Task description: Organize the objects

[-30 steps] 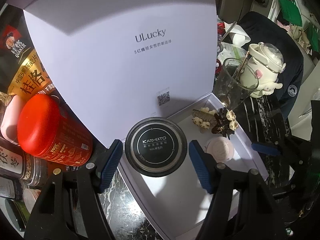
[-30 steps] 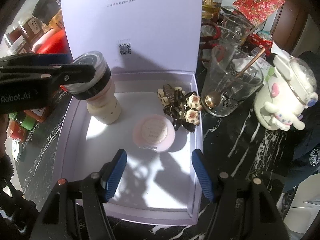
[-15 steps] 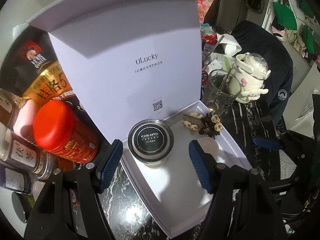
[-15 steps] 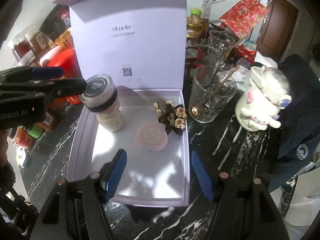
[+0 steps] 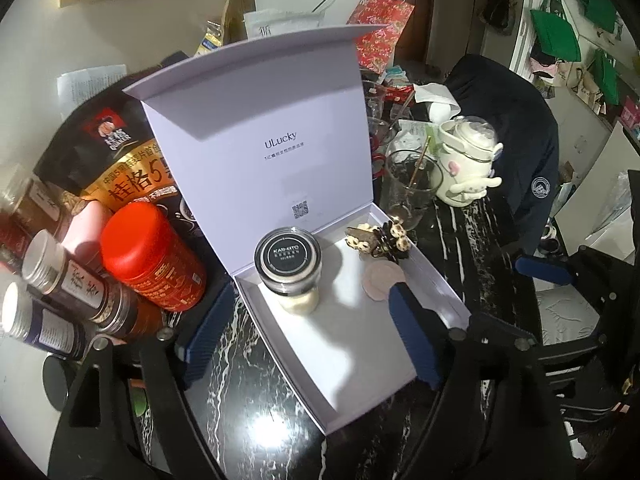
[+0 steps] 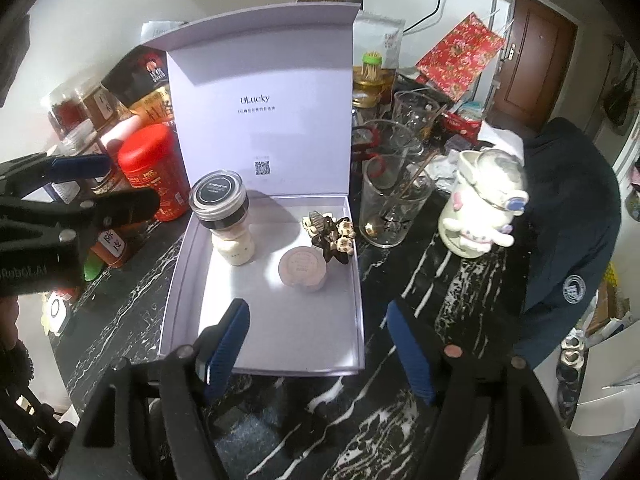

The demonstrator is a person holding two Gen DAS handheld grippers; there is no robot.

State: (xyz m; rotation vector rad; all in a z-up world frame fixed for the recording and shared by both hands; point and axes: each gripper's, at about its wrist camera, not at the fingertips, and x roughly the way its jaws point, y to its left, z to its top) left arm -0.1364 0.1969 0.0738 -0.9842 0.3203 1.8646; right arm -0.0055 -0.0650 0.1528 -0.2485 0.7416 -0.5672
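We see a white gift box (image 6: 264, 344) lying open on the dark marbled worktop (image 6: 400, 412), its lid (image 6: 264, 92) standing upright at the back. Three things sit inside: a black-capped jar (image 6: 224, 216) upright near the back left corner, a round pink compact (image 6: 302, 266) flat toward the right wall, and a cluster of hair clips (image 6: 330, 236) just behind the compact, touching it or nearly so. Our left gripper (image 5: 308, 336) has just been opening; its jaws stand apart with nothing between them, the jar (image 5: 289, 270) clear of both. Our right gripper (image 6: 320, 356) has also just been opening and is empty, over the box's front edge. Outside the box to the right stands a clear glass (image 6: 390, 208) with a spoon (image 6: 404, 192) in it, and beside that a white character mug (image 6: 482, 208). To the left a red canister (image 6: 154, 172) stands among spice jars (image 5: 68, 288).
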